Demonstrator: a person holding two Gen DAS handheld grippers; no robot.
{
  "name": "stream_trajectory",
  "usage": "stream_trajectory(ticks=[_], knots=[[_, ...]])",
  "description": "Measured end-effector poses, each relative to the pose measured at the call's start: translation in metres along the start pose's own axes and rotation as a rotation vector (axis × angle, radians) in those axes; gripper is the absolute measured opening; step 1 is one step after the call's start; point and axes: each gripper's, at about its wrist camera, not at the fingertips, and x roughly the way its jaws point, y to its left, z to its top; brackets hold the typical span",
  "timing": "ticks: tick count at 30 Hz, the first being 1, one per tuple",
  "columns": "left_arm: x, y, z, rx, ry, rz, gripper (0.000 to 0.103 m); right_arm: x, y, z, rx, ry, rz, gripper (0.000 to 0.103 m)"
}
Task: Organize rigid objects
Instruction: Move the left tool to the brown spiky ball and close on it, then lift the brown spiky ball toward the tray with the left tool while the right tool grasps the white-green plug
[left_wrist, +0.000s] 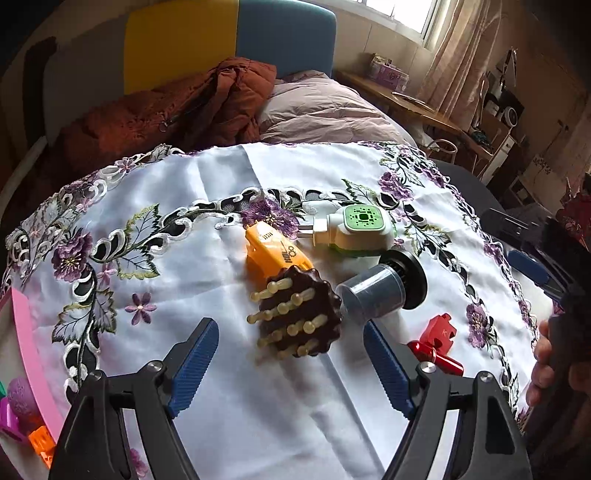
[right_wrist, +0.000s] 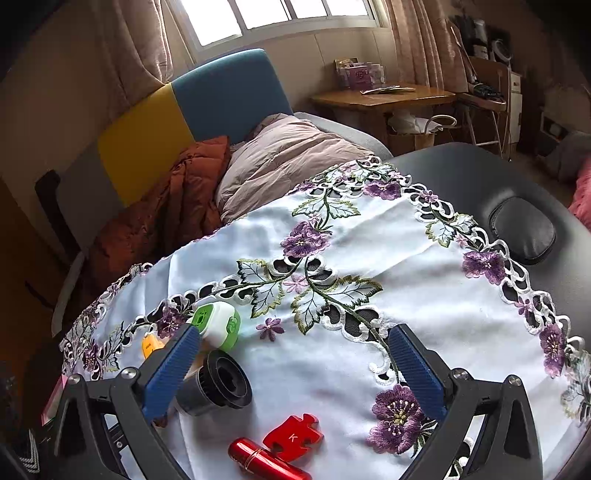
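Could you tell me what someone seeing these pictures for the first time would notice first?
Probably the cluster of small objects in the middle of the white embroidered cloth: a dark brown massage brush with pale knobbed pegs, an orange clip touching it behind, a white and green plug-in device and a grey and black cylinder. The left gripper stands open just in front of the brush, while a shiny red tube and red puzzle-shaped piece lie nearer the right gripper.
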Motion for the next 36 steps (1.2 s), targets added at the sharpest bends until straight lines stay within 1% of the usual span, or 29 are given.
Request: stream_trajectory(ticks=[3,6,7,9,10,12,17,19,21,23,27,30,33,36], knots=[[0.015,0.0,0.008,-0.006,0.013,0.011,0.082,0.001,0.0,0.001,0.004,0.004,0.003,0.103],[0.032,0.002,0.012,-0.02,0.044,0.015,0.082,0.003,-0.002,0.001,0.013,0.011,0.007,0.103],[0.037,0.003,0.013,-0.035,0.052,0.008,0.08,0.003,-0.002,0.001,0.014,0.013,0.006,0.103],[0.043,0.007,0.011,-0.059,0.063,-0.028,0.063,0.004,-0.002,0.001,0.014,0.017,0.004,0.103],[0.044,0.008,0.01,-0.072,0.058,-0.04,0.063,0.005,-0.002,0.0,0.013,0.018,0.002,0.103],[0.041,0.009,0.006,-0.081,0.038,-0.044,0.063,0.006,-0.002,0.0,0.009,0.022,-0.002,0.103],[0.023,0.019,-0.011,-0.098,0.023,-0.051,0.063,0.01,-0.002,-0.001,0.003,0.037,-0.008,0.103],[0.012,0.022,-0.022,-0.088,0.008,-0.03,0.063,0.011,-0.001,-0.002,-0.002,0.044,-0.007,0.103],[0.002,0.025,-0.036,-0.077,0.01,-0.016,0.063,0.012,0.002,-0.004,-0.022,0.051,-0.008,0.103],[-0.005,0.028,-0.049,-0.076,0.01,-0.008,0.063,0.013,0.008,-0.006,-0.053,0.065,0.01,0.103],[-0.019,0.03,-0.067,-0.034,0.001,0.011,0.063,0.019,0.032,-0.009,-0.175,0.114,0.086,0.102],[-0.023,0.033,-0.072,-0.019,-0.002,0.003,0.063,0.026,0.065,-0.001,-0.376,0.143,0.105,0.1],[-0.023,0.038,-0.073,-0.046,-0.007,-0.018,0.063,0.04,0.101,0.009,-0.597,0.193,0.119,0.1],[-0.023,0.04,-0.074,-0.058,-0.011,-0.027,0.063,0.064,0.13,0.011,-0.803,0.273,0.079,0.098]])
